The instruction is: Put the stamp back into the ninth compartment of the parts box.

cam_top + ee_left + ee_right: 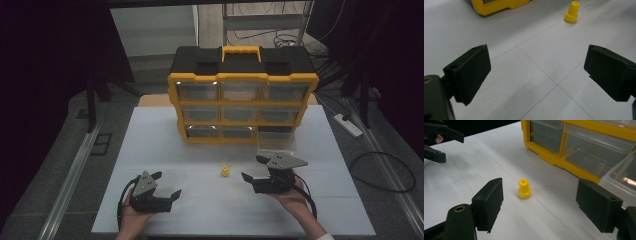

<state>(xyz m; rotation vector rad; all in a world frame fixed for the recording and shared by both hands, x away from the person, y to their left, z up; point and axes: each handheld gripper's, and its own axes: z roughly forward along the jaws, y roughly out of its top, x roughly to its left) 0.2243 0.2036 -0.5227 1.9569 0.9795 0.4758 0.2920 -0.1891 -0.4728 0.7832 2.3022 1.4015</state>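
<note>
Resting upright on the white surface [200, 200], the yellow peg [524, 189] sits just ahead of the right gripper [539, 205], jaws wide, empty; left gripper [536, 75] likewise wide, empty.

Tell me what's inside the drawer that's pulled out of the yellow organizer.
The pulled-out clear drawer at the organizer's bottom right looks empty through its walls, but glare and the right gripper in front hide part of its floor. The yellow peg stands outside, on the table.
</note>
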